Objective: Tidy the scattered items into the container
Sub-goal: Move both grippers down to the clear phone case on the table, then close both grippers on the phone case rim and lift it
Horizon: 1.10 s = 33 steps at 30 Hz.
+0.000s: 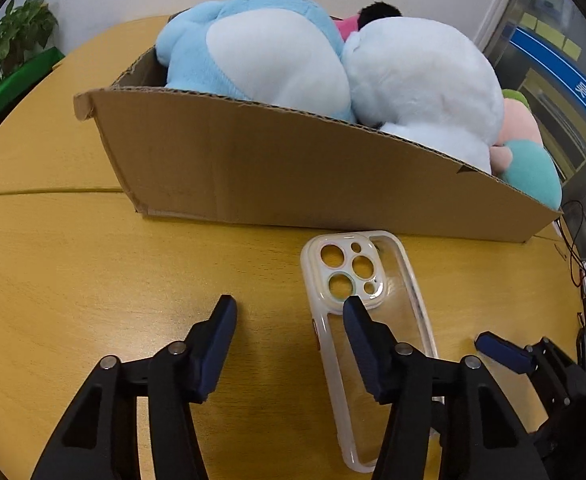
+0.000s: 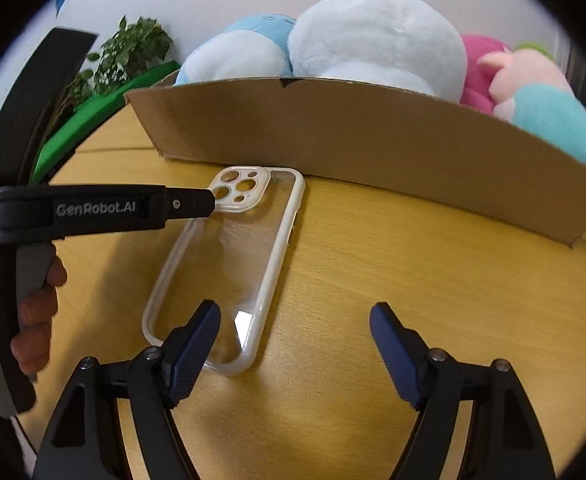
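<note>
While my left hand-held gripper (image 1: 289, 308) hangs half-wide and empty, one finger over the clear phone case (image 1: 373, 300) lying low-centre on the counter (image 1: 93, 272) beside the cardboard box (image 1: 277, 168), my right hand-held gripper (image 2: 295, 316) gapes wide, empty.

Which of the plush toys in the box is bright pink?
The bright pink plush, wedged between the big white plush and the pale pink-and-teal plush. The fourth is the light blue plush.
</note>
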Each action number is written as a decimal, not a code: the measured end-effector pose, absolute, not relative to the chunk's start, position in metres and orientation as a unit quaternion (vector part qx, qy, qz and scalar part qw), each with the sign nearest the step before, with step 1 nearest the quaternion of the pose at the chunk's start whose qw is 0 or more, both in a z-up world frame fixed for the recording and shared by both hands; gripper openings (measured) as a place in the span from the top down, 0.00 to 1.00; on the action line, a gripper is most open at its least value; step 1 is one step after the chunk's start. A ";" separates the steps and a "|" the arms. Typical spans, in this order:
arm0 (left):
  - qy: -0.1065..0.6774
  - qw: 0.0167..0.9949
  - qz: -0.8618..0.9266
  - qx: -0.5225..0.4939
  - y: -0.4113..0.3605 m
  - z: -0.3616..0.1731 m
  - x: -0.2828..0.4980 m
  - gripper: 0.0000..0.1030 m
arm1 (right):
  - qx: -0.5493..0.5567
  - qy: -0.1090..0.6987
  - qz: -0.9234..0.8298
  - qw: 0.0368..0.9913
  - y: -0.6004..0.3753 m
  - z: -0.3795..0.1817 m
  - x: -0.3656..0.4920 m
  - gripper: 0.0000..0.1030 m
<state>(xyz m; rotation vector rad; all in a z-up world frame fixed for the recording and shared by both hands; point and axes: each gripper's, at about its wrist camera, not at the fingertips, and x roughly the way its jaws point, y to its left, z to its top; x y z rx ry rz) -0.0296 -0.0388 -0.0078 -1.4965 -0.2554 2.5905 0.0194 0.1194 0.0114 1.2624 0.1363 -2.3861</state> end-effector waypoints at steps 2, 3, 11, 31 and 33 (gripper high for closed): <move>-0.088 0.087 0.857 -0.501 -0.037 -0.007 -0.028 0.60 | 0.457 0.053 -0.862 0.213 0.127 0.012 0.016 0.27; -0.086 0.094 0.855 -0.502 -0.035 -0.006 -0.027 0.70 | 0.455 0.059 -0.864 0.208 0.134 0.013 0.014 0.27; -0.031 0.151 0.865 -0.478 -0.015 0.016 -0.010 0.77 | 0.455 0.101 -0.871 0.156 0.201 0.020 -0.004 0.27; 0.189 0.350 0.804 -0.441 0.044 0.039 -0.014 0.21 | 0.414 0.219 -0.783 0.409 0.180 0.008 0.044 0.24; 0.211 0.381 0.783 -0.443 0.054 0.036 -0.005 0.21 | 0.403 0.246 -0.754 0.456 0.198 0.008 0.046 0.24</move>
